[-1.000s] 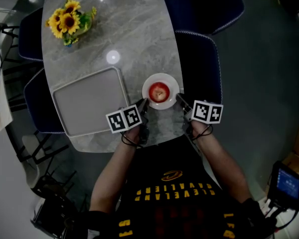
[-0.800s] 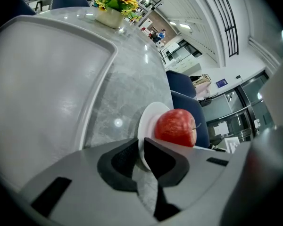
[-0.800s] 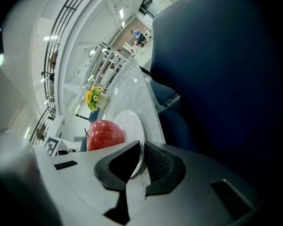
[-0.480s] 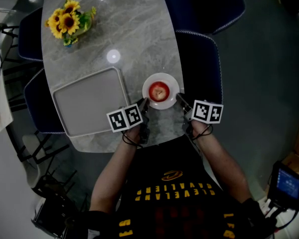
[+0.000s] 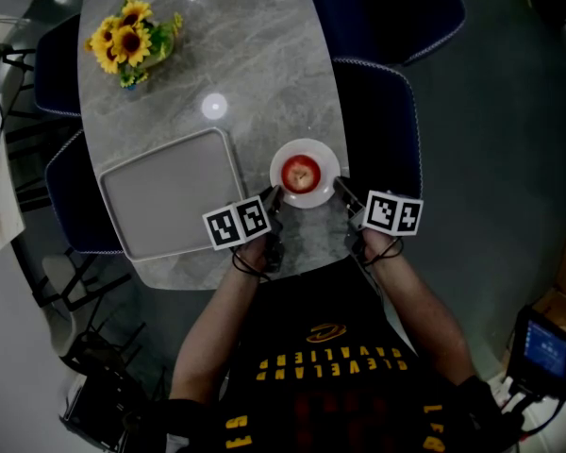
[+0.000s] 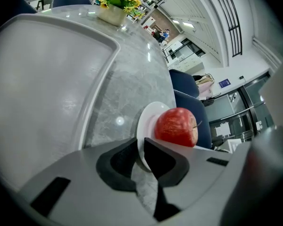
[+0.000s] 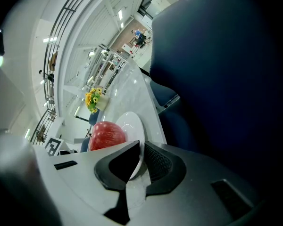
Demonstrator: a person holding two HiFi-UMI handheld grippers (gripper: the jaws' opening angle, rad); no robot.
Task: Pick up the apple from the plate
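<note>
Nearest, at the bottom of the head view, the person's two forearms reach up the frame toward the lower edge of a grey marble table [image 5: 255, 55]. The left gripper [image 5: 275, 194] meets the lower left rim of a small white plate [image 5: 325, 154], and in its own view that rim passes between the two dark jaws, which are clamped on it with only the rim's thickness between them. The right gripper [image 5: 340, 185] does the same at the plate's right rim, its ribbed pads closed on the white edge. The red apple [image 5: 301, 173] sits in the middle of the plate, just beyond both sets of jaws and touched by neither, its stem visible in the left gripper view. Left of the plate in the head view lies a grey rectangular tray [image 5: 170, 192], just beside the plate. Farther up, at the upper left of the frame, a bunch of sunflowers [image 5: 132, 41] stands on the table. A dark blue chair [image 5: 377, 121] stands against the table's right edge, just right of the plate.
</note>
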